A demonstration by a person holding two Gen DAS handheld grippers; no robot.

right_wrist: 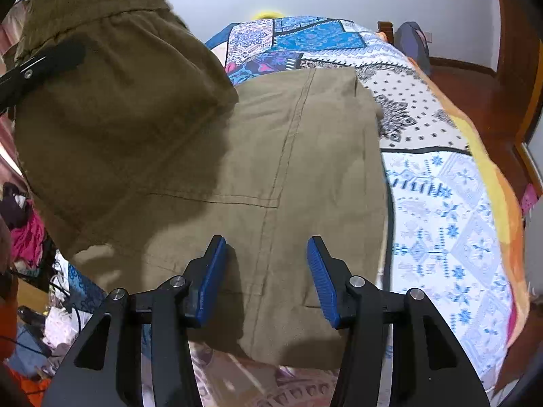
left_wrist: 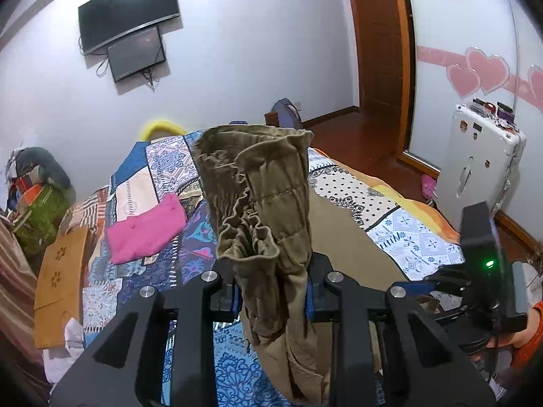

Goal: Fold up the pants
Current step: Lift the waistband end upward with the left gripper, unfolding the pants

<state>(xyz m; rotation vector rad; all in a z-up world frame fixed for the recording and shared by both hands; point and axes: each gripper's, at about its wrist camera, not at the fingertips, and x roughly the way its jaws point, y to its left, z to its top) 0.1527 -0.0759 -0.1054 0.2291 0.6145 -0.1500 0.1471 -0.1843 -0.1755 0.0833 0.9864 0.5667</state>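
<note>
Olive-brown pants lie on the patterned bedspread. My left gripper is shut on the bunched elastic waistband end of the pants and holds it up off the bed; that lifted part also hangs at the upper left in the right wrist view. My right gripper is open, its blue pads spread just above the flat pants. In the left wrist view the right gripper's body shows at the right edge.
A folded pink garment lies on the bed to the left. A small wooden table stands at the bed's left side. A white suitcase stands on the floor at right. Clutter lies on the floor at left.
</note>
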